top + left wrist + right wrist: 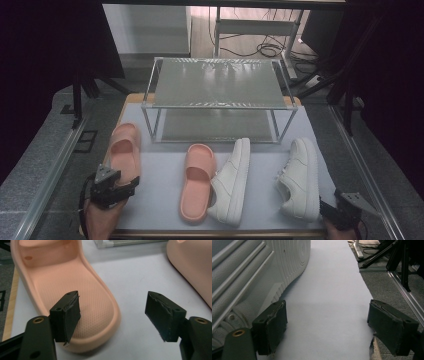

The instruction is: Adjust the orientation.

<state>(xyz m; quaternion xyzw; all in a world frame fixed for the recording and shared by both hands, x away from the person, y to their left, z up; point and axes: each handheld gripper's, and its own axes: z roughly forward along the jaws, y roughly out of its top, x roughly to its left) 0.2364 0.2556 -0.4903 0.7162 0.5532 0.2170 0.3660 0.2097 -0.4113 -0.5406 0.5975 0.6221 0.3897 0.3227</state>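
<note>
Two pink slides and two white sneakers lie on a pale mat (165,170) in front of a metal shoe rack (215,97). My left gripper (117,187) stands open just above the heel of the left slide (125,150); its left pad hovers over that slide's (72,290) footbed, and the gripper (113,315) holds nothing. The second slide (197,180) lies mid-mat, next to a sneaker (232,180). My right gripper (332,210) is open beside the heel of the right sneaker (300,177), whose white sole (249,282) runs along its left jaw; the gripper (327,327) is empty.
The rack has two mesh shelves, both bare. Aluminium rails (47,175) run along both sides of the table. Cables (265,50) and dark stands lie on the floor behind. The edge of the other slide (192,270) shows at the right of the left gripper view.
</note>
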